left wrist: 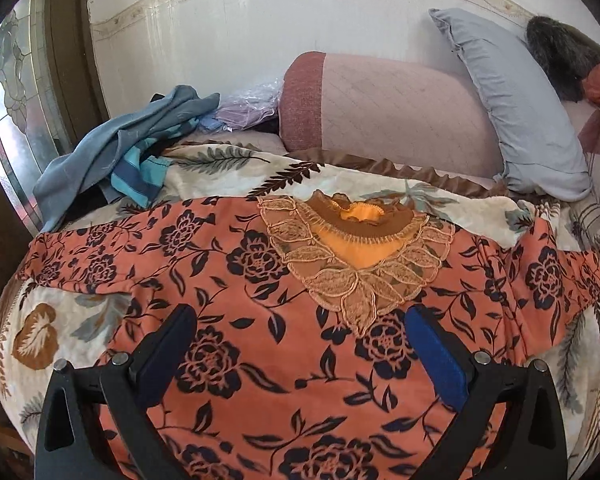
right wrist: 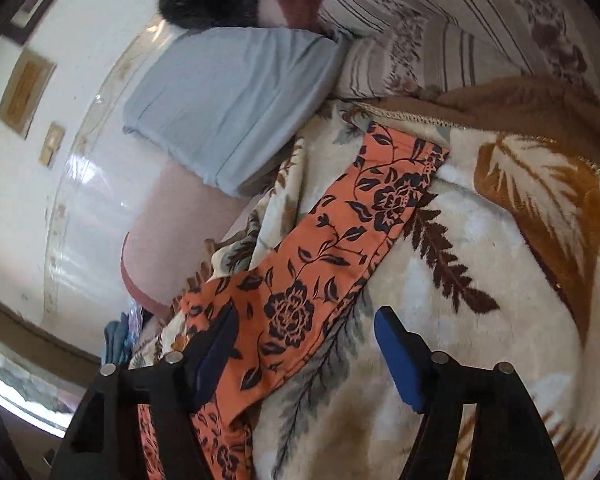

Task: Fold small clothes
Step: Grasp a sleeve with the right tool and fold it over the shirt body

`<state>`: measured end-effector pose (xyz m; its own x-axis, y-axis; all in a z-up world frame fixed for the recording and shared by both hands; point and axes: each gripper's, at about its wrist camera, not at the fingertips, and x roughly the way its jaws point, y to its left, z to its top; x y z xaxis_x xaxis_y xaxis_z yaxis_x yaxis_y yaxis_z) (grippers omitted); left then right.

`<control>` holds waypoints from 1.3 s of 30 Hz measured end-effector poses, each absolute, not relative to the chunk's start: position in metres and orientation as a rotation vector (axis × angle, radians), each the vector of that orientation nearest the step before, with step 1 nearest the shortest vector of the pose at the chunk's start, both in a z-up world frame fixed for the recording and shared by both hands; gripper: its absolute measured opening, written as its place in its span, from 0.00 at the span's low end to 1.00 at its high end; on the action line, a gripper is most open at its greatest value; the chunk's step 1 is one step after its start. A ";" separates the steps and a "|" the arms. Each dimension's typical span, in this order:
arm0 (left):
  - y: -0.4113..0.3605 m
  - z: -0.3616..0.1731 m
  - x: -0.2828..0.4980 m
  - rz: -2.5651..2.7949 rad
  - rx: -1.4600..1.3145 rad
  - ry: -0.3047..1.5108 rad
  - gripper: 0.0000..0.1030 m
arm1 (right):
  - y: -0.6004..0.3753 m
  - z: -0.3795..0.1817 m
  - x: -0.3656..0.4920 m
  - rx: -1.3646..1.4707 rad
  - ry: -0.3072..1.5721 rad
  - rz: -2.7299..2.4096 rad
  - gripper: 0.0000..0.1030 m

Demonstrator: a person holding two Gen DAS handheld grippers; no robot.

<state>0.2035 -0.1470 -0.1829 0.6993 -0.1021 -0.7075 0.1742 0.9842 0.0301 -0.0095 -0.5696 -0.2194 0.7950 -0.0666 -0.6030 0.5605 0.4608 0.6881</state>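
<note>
An orange top with a dark flower print (left wrist: pixel 284 360) lies spread flat on a floral blanket (left wrist: pixel 40 332), its lace collar (left wrist: pixel 352 268) facing away and both sleeves out to the sides. My left gripper (left wrist: pixel 300 320) is open and empty, just above the chest of the top below the collar. In the right wrist view one sleeve of the top (right wrist: pixel 332 240) stretches across the blanket (right wrist: pixel 480 320). My right gripper (right wrist: pixel 304 320) is open and empty over the base of that sleeve.
A heap of blue clothes (left wrist: pixel 132 148) lies at the back left. A pink bolster (left wrist: pixel 384 108) and a grey-blue pillow (left wrist: pixel 512 96) lean on the white wall. A dark furry thing (left wrist: pixel 556 52) sits at the far right. A striped bed sheet (right wrist: pixel 440 40) lies beyond the blanket.
</note>
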 end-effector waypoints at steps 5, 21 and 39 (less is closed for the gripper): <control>-0.150 -0.210 0.230 -0.103 0.180 0.761 1.00 | -0.627 -0.263 0.020 1.221 0.532 -0.481 0.57; -0.123 -0.218 0.269 -0.024 0.124 0.775 1.00 | -0.669 -0.282 0.047 1.315 0.401 -0.608 0.06; 0.074 -0.182 0.284 0.325 -0.151 0.675 1.00 | -0.346 -0.088 0.214 0.983 0.424 0.101 0.06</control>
<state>0.2840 0.0739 -0.1824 0.7324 0.2462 -0.6348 -0.3431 0.9388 -0.0316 0.2140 -0.3460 -0.0884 0.9138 0.2719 -0.3017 0.1064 0.5567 0.8239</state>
